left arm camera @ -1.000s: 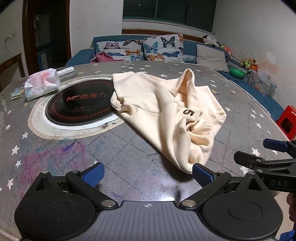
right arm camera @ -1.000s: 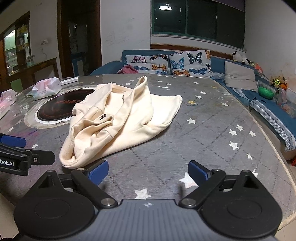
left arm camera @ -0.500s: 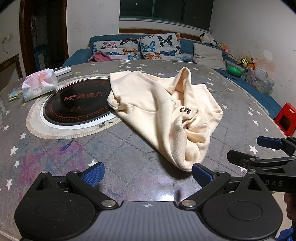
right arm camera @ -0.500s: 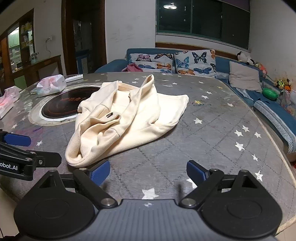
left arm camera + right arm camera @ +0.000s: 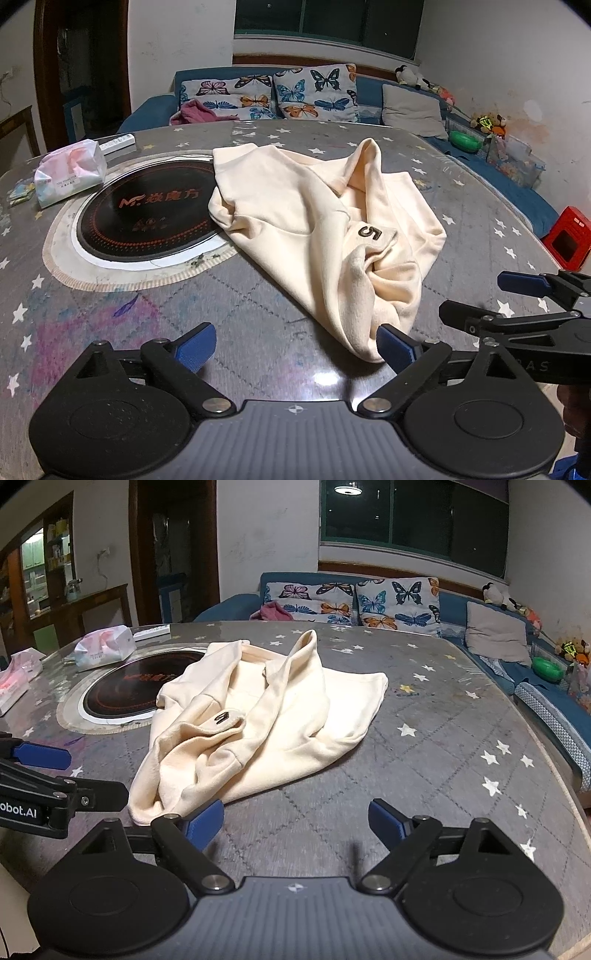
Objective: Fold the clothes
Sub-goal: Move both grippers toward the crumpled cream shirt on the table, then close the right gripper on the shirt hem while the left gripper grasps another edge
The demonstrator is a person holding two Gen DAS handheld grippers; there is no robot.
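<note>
A cream garment with a black "5" patch lies crumpled on the round star-patterned table; it also shows in the right wrist view. My left gripper is open and empty, its right fingertip just at the garment's near corner. My right gripper is open and empty, its left fingertip beside the garment's near hem. Each gripper shows at the edge of the other's view, the right one and the left one.
A black induction hob is set in the table under the garment's far left edge. A tissue pack and a white remote lie at the left. A blue sofa with butterfly cushions stands behind; a red stool stands right.
Both grippers have moved forward toward the garment's near edge. The garment has not moved. Both stay open.
</note>
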